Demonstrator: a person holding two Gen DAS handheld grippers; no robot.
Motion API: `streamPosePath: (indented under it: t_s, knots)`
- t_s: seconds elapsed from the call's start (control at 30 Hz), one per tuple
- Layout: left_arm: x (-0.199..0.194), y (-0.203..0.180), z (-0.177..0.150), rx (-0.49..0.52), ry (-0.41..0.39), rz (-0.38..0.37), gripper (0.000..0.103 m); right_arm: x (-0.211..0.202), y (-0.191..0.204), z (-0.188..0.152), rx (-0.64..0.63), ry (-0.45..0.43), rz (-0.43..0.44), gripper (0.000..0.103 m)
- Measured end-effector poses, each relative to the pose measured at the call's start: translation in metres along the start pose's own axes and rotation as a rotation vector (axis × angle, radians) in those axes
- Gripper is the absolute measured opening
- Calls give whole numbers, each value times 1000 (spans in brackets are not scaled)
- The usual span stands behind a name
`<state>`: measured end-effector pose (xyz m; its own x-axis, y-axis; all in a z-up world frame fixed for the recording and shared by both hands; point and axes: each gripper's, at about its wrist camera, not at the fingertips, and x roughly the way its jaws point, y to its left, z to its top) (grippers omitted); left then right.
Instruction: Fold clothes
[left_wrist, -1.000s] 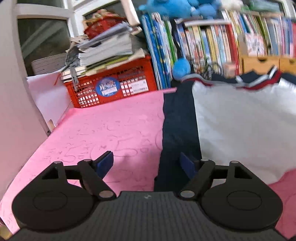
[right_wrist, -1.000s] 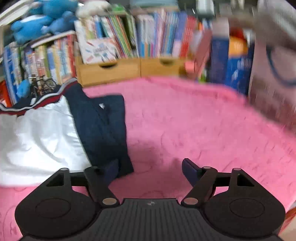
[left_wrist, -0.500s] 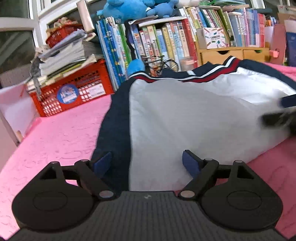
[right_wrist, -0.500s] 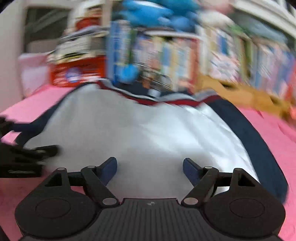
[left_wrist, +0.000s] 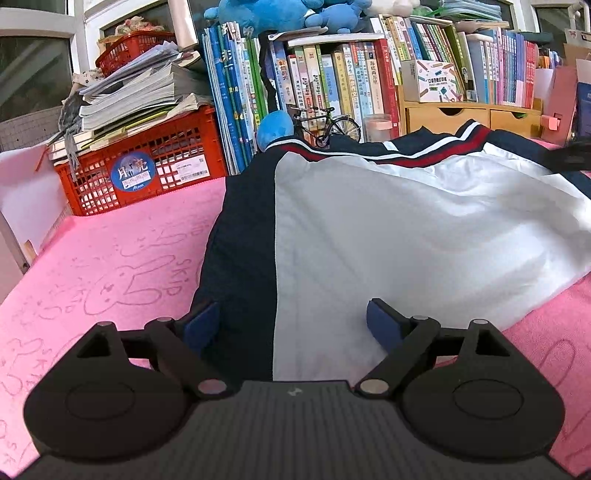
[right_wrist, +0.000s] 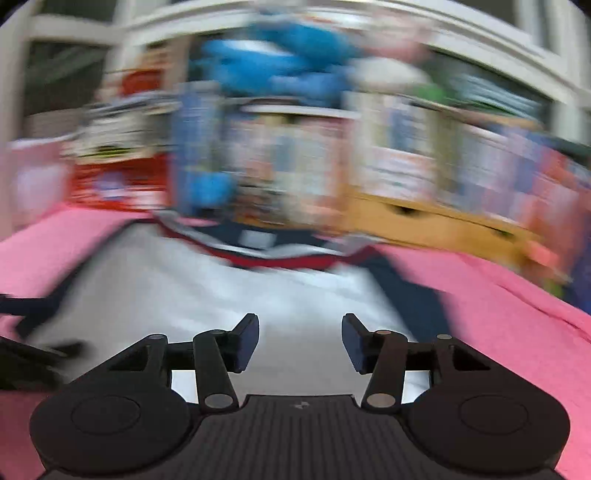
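jacket (left_wrist: 406, 236): white body, navy sides, red-and-white striped collar at 12 o'clock, lying flat on the pink blanket (left_wrist: 110, 258)
left gripper (left_wrist: 293, 323): jaws opening, over the hem, nothing pinched
right gripper (right_wrist: 300, 341): jaws closing above the white panel, gripping nothing

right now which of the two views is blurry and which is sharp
Left wrist view: sharp, book spines and the crate label readable, fisheye bending at the edges. Right wrist view: heavy motion smear over the shelf and jacket; only the right gripper itself is crisp, its jaws closing with nothing between them.
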<state>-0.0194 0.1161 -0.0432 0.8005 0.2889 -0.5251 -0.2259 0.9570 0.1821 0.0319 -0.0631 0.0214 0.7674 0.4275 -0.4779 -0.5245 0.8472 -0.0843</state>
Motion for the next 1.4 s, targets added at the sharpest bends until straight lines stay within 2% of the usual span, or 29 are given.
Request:
streamPosePath:
  t_s: [0.03, 0.1, 0.17, 0.27, 0.33, 0.37, 0.4, 0.43, 0.47, 0.53, 0.6, 0.67, 0.73, 0.77, 0.83, 0.9, 0.97, 1.03, 1.07, 1.13, 1.2, 1.33, 1.4]
  knots:
    - [0, 0, 0, 1, 0, 2, 89, 13, 16, 3, -25, 14, 47, 51]
    - [0, 0, 0, -1, 1, 2, 89, 38, 34, 6, -60, 65, 85, 51]
    - [0, 1, -1, -5, 1, 2, 89, 54, 27, 5, -41, 106, 58, 52]
    - [0, 2, -1, -5, 1, 2, 89, 65, -27, -4, 102, 134, -68, 54]
    - [1, 2, -1, -5, 1, 1, 89, 71, -73, -11, 222, 143, -175, 50]
    - [1, 2, -1, -6, 1, 0, 89, 74, -97, -15, 282, 146, -228, 36]
    - [1, 2, -1, -6, 1, -1, 89, 73, -113, -19, 325, 138, -260, 26]
    - [0, 3, -1, -11, 5, -5, 89, 72, -128, -24, 363, 128, -286, 24]
    - [0, 5, 0, -17, 9, -9, 89, 70, -133, -28, 383, 123, -276, 25]
    - [-2, 11, 3, -31, 19, -1, 88, 67, -129, -30, 347, 114, -279, 30]
    - [-15, 25, 16, -75, -34, 33, 87, 55, -115, -23, 297, 75, -245, 47]
    - [-12, 29, 38, -98, -78, -27, 89, 49, -97, -10, 230, 3, -114, 52]
    - [-7, 31, 61, -119, -121, -93, 90, 55, -77, 5, 159, -11, -22, 55]
    - [6, 25, 72, -112, -115, -97, 90, 60, -67, 11, 119, -13, 22, 56]
    - [40, 8, 82, -57, -75, -55, 89, 74, -45, 23, 43, -9, 97, 59]
    - [73, -9, 91, 1, -34, -11, 88, 93, -29, 29, 5, 28, 128, 61]
    - [95, -10, 86, 40, -28, 47, 89, 108, -40, 27, 25, 54, 78, 62]
    - [111, -7, 80, 61, -34, 112, 94, 122, -54, 25, 51, 77, 20, 70]
    - [113, -2, 79, 44, -26, 108, 98, 129, -61, 24, 64, 89, -10, 73]
    - [115, 7, 77, 10, -10, 90, 99, 138, -92, 13, 129, 96, -72, 80]
    - [115, 10, 76, -2, -4, 74, 100, 140, -118, 8, 224, 111, -80, 80]
    - [118, 13, 76, -20, 9, 59, 102, 145, -129, 5, 213, 115, -86, 82]
    - [121, 12, 78, -25, 22, 59, 103, 149, -132, 4, 199, 128, -92, 87]
